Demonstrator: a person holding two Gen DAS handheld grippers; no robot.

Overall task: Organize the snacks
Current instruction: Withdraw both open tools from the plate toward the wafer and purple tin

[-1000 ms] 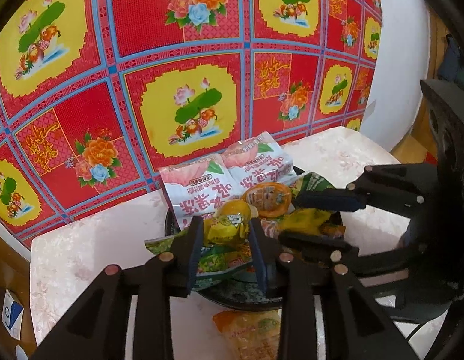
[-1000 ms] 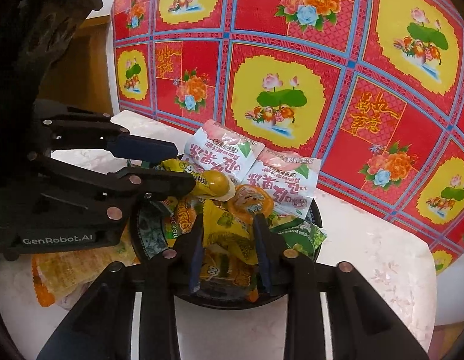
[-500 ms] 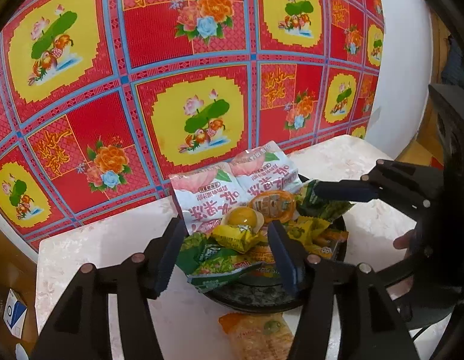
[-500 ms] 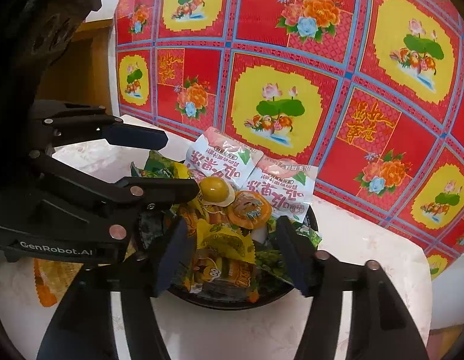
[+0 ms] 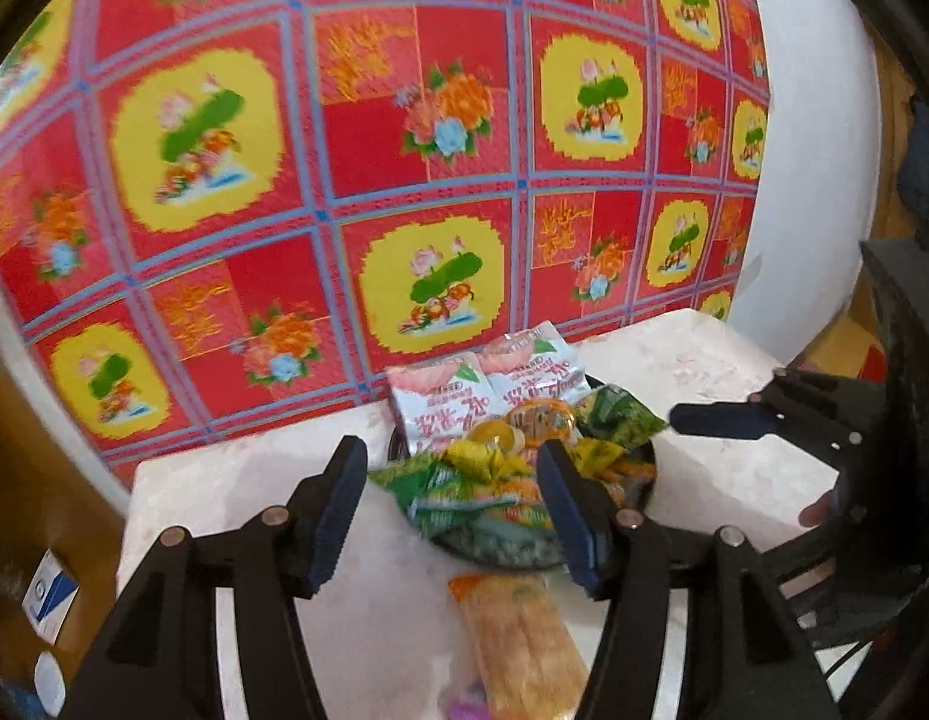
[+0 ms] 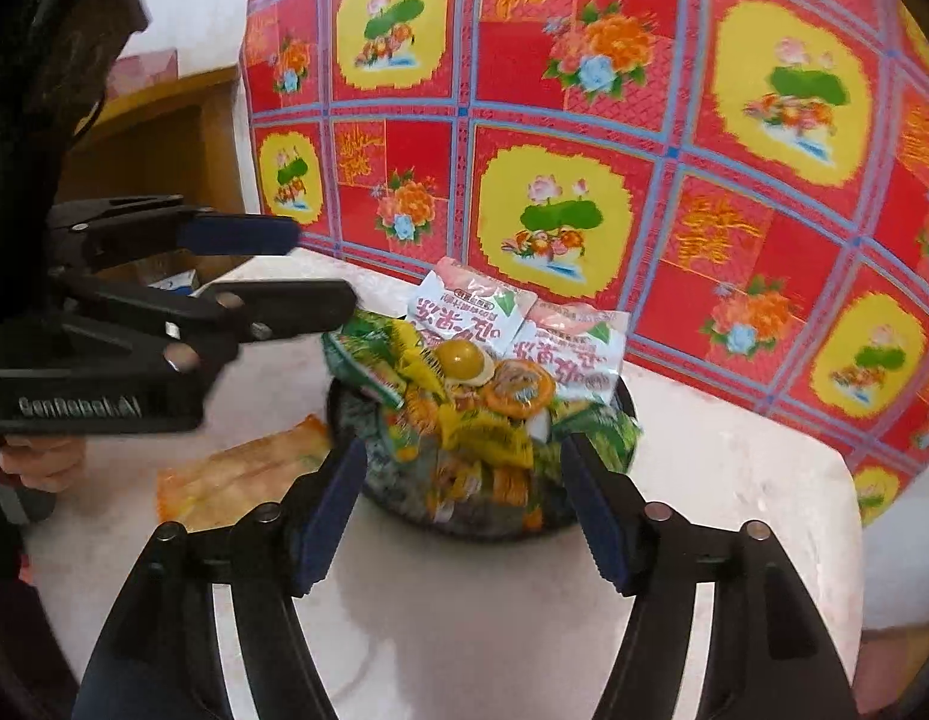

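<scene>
Both claws released, nothing held: left claw [image 5: 452, 516] and right claw [image 6: 458, 510] hover lower centre. Snacks [image 6: 482, 396] heaped on dark plate [image 6: 500, 525], mid-frame. Orange packet [image 5: 518, 636] lies loose on tabletop [image 6: 734, 480]. Risk: overfull heap slides if nudged.

This looks like a room in a home. A small pale table [image 6: 734, 480] stands against a bright red cloth [image 6: 584, 120] with yellow squares and flowers on it. A dark plate [image 6: 404, 498] heaped with snack packets [image 6: 464, 420] sits on the table. Wooden furniture [image 6: 164, 138] stands beside a white wall [image 5: 806, 180].
</scene>
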